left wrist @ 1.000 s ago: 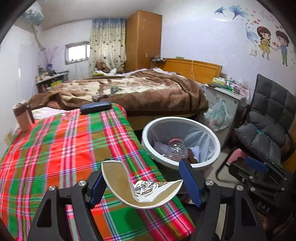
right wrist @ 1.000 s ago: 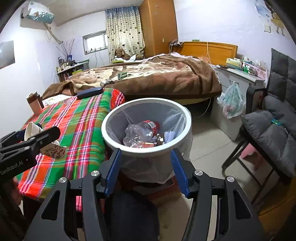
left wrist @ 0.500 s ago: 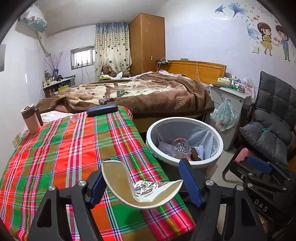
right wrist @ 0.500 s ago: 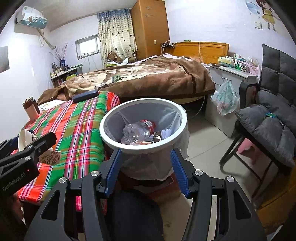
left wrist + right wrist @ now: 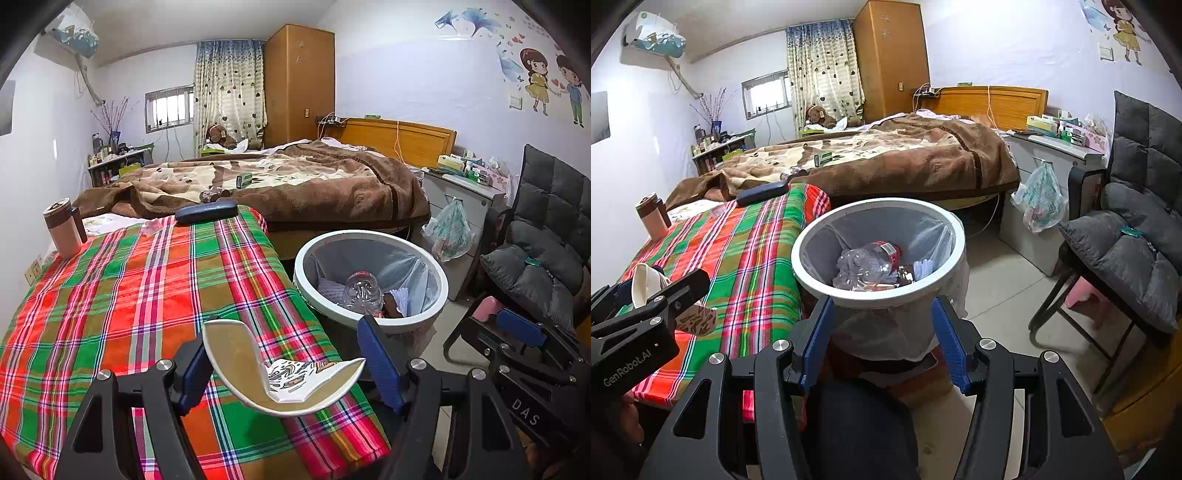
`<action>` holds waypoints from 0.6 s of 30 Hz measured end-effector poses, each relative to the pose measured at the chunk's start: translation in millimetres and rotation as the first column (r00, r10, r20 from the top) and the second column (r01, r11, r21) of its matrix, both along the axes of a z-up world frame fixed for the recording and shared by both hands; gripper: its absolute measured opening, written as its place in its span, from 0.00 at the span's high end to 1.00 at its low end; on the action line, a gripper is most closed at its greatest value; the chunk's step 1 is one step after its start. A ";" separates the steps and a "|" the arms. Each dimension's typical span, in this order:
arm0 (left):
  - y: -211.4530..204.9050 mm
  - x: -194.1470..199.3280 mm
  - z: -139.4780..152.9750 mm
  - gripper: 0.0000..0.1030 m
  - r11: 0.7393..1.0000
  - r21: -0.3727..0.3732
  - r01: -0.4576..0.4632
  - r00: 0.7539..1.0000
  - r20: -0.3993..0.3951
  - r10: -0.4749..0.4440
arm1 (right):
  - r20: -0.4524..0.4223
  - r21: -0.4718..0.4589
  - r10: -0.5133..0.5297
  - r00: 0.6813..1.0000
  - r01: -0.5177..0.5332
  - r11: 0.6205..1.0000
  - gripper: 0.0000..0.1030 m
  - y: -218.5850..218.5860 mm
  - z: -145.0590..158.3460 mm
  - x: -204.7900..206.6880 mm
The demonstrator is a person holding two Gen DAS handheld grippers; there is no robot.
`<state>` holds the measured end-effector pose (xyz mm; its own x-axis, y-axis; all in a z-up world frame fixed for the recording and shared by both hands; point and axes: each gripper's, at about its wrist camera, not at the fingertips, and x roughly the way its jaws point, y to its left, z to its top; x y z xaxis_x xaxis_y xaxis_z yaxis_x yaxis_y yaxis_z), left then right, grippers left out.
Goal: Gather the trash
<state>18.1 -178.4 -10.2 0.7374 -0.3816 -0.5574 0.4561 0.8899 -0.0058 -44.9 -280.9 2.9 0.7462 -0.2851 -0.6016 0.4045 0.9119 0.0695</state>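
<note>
A crushed paper cup [image 5: 284, 384], white with a printed side, is flattened between the blue pads of my left gripper [image 5: 284, 365], which is shut on it above the near edge of the plaid table [image 5: 129, 295]. To the right of the table stands a white round trash bin [image 5: 441, 291] with a clear liner; a plastic bottle [image 5: 362, 291] and some paper lie inside. In the right wrist view, my right gripper [image 5: 882, 336] is open with nothing between its fingers, just in front of the bin [image 5: 871, 297]. The left gripper [image 5: 646, 314] and the cup [image 5: 642, 280] show at that view's left edge.
On the table's far side stand a brown tumbler [image 5: 62, 229] and a dark case [image 5: 207, 212]. Behind it is a bed with a brown blanket [image 5: 295, 184]. A grey padded chair [image 5: 1126, 251] and a nightstand with a hanging plastic bag [image 5: 1039, 195] stand right of the bin.
The left gripper's view has drifted slightly, with the bin a little further right in it; the cup stays gripped. The right gripper has kept still and open.
</note>
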 end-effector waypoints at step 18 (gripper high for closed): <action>0.8 -2.4 0.1 0.29 1.000 -0.009 -0.009 1.000 0.009 0.009 | 0.009 0.000 0.009 1.000 -0.009 1.000 0.46 -1.5 3.6 0.0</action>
<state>15.8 -177.6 -10.1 0.7461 -0.3798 -0.5469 0.4479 0.8940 -0.0098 -44.9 -282.4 6.5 0.7541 -0.2787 -0.5947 0.3959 0.9154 0.0730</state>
